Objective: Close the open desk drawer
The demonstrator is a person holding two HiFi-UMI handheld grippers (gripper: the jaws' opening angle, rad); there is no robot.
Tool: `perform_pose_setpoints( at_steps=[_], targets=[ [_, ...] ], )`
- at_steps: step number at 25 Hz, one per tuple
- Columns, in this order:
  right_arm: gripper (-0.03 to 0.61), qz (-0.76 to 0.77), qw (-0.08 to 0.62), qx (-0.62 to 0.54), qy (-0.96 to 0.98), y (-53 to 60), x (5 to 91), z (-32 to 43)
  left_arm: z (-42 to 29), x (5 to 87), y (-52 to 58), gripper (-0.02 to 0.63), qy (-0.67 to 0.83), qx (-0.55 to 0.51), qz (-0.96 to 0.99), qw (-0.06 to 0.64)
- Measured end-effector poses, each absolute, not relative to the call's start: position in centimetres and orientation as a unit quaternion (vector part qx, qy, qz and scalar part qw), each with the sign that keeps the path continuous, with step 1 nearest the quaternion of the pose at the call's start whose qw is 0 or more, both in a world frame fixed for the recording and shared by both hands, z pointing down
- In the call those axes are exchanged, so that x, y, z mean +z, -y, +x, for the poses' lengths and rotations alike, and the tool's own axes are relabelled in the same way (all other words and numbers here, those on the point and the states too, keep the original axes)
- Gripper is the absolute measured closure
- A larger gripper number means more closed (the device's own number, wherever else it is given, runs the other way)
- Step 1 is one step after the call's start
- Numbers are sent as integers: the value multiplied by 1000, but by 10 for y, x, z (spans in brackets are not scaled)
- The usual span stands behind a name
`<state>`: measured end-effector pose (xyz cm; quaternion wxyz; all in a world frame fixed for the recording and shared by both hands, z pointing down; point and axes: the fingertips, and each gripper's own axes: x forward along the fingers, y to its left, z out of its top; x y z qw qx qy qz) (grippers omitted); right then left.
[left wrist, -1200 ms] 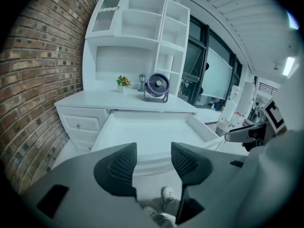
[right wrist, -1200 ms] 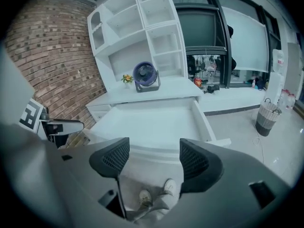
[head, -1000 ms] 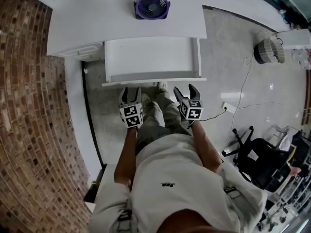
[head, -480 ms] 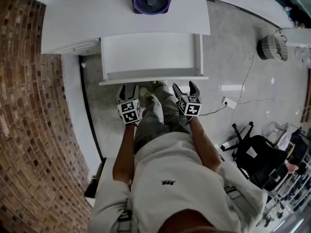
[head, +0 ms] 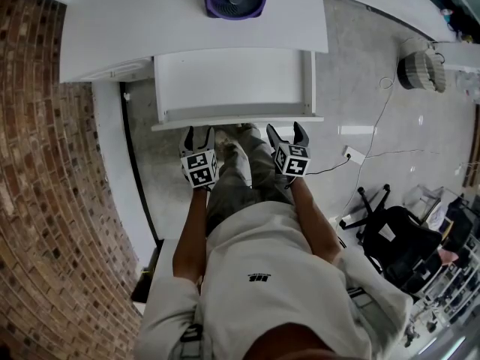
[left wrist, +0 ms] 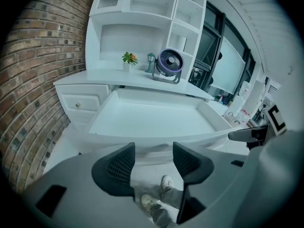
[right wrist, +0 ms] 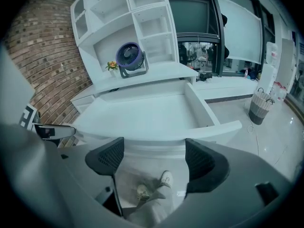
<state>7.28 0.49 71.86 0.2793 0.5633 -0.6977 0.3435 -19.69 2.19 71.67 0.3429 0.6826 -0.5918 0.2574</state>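
Hand-held grippers just opened, empty, prob. off crosswise drawer front.

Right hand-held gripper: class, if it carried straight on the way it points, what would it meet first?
Most likely the front panel of the open drawer, just ahead. The right hand-held gripper has just been opening its empty jaws. It tilts down, so it might pass beneath; depth unclear.

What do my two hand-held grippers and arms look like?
The left hand-held gripper and the right hand-held gripper both have dark curved jaws with mesh-patterned pads on a pale grey body. Each carries a white cube with black square markers. The person wears a light short-sleeved shirt; the forearms are uncovered. Neither hand-held gripper shows a cable.
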Motion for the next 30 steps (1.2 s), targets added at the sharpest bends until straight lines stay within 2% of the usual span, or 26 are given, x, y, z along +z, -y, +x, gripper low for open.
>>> perform_pose_setpoints(
  at_steps=[30],
  targets=[
    [192,562,283,329,704,43,716,71,-200,716,26,353,593,259,685,335]
  ],
)
